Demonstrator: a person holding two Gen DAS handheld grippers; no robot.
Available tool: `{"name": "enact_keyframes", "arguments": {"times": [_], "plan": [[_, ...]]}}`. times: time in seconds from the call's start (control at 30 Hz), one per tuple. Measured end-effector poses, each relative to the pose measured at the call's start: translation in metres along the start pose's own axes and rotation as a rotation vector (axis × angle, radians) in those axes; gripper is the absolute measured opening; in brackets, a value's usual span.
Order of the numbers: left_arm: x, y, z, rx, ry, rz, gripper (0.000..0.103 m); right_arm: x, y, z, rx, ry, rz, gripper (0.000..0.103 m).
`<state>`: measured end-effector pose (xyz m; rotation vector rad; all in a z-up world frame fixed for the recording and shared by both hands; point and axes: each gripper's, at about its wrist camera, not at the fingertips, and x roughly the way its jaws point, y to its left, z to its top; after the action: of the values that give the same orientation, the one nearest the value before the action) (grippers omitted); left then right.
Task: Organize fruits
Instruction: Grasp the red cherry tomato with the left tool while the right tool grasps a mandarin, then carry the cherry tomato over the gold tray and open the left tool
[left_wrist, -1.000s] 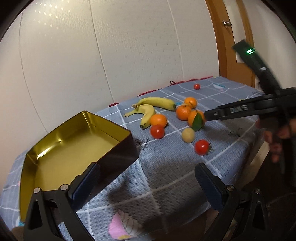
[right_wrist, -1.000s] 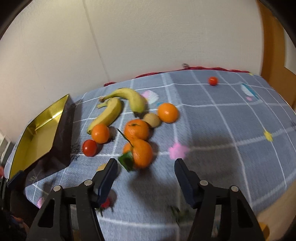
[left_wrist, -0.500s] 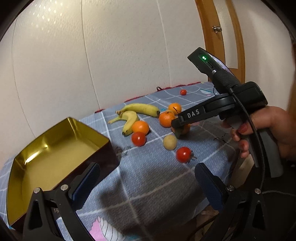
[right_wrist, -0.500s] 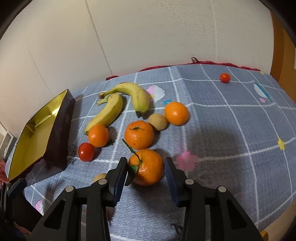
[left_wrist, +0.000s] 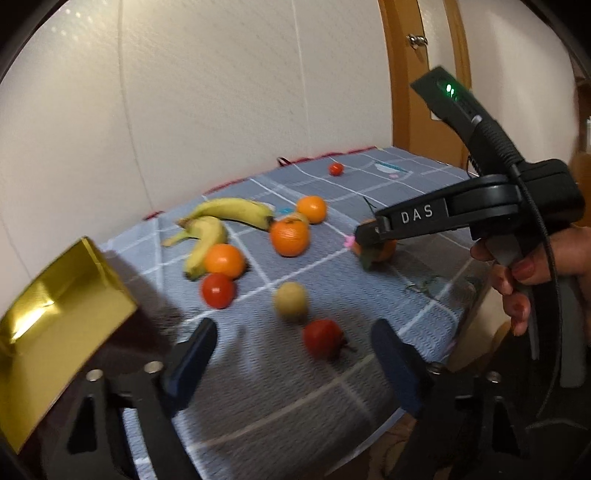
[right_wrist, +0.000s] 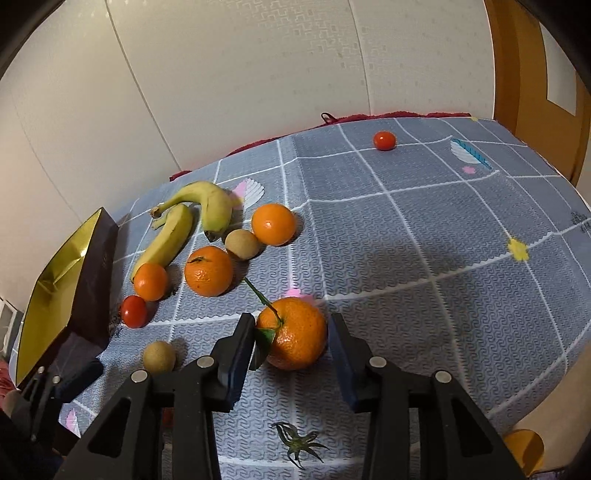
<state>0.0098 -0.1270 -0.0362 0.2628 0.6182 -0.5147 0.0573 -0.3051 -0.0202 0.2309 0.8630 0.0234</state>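
Note:
My right gripper (right_wrist: 291, 332) is shut on a leafy tangerine (right_wrist: 295, 343) that rests on the grey checked cloth (right_wrist: 424, 240). The left wrist view shows that gripper (left_wrist: 369, 236) covering the tangerine (left_wrist: 384, 251). My left gripper (left_wrist: 291, 354) is open and low over the cloth, with a red tomato (left_wrist: 321, 338) just ahead between its fingertips. A brownish round fruit (left_wrist: 290, 299) lies beyond it. Two bananas (right_wrist: 184, 221), more oranges (right_wrist: 208, 271) and another tomato (right_wrist: 133, 311) lie grouped near the gold tin (right_wrist: 55, 273).
The open gold tin (left_wrist: 55, 310) stands at the left edge of the table. A small tomato (right_wrist: 384, 140) sits alone at the back. A green calyx (right_wrist: 297, 443) lies near the front edge. A person's hand (left_wrist: 535, 266) holds the right gripper. A wall runs behind.
The right gripper's fingers have closed in onto the leafy tangerine. The left gripper has moved forward and right toward the fruit, so the tin now sits further left in its view.

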Motion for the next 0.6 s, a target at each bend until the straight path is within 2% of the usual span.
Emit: {"name": "enact_keyframes", "arguments": {"times": [0.07,0.2,0.33,0.43,0.6], "plan": [[0.006,-0.001,0.002,-0.004,0.013,-0.016,0.071,-0.001,-0.002,0.0,0.015,0.0,0.004,0.041],[0.019,0.0,0.005,-0.025,0.049,-0.058,0.052,-0.001,-0.005,0.0,0.037,-0.002,0.012,0.041],[0.026,-0.001,0.0,-0.028,0.082,-0.083,0.04,-0.003,-0.006,0.0,0.05,-0.012,0.023,0.041],[0.026,0.001,-0.003,-0.034,0.074,-0.102,0.028,-0.005,-0.005,0.001,0.054,-0.027,0.04,0.041],[0.026,0.01,-0.003,-0.057,0.08,-0.115,0.026,-0.009,0.002,0.002,0.044,-0.051,0.064,0.041]]}}
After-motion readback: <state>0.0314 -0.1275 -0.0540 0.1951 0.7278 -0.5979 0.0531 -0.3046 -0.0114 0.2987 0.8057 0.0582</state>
